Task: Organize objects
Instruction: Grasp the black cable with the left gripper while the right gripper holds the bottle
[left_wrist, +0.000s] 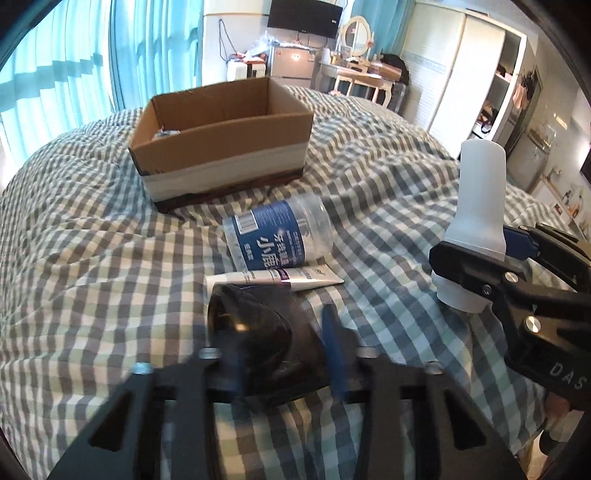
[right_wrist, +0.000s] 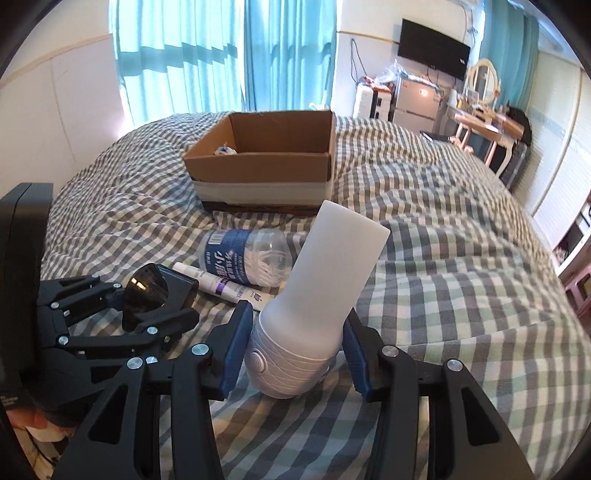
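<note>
My left gripper (left_wrist: 284, 350) is shut on a black dark-lensed goggle-like object (left_wrist: 255, 336), also in the right wrist view (right_wrist: 155, 291). My right gripper (right_wrist: 295, 347) is shut on a white bottle-shaped device (right_wrist: 317, 306), held upright above the bed; it also shows in the left wrist view (left_wrist: 476, 221). An open cardboard box (left_wrist: 221, 144) stands on the bed beyond, with a small item inside (right_wrist: 225, 149). A clear jar with a blue label (left_wrist: 277, 236) and a white tube (left_wrist: 273, 278) lie between box and grippers.
Everything rests on a checked quilt (left_wrist: 92, 258) covering a bed. Turquoise curtains (left_wrist: 55, 66) hang at the back left. A dressing table with a mirror (left_wrist: 358, 70), a small fridge (left_wrist: 291, 62) and a white wardrobe (left_wrist: 458, 74) stand beyond the bed.
</note>
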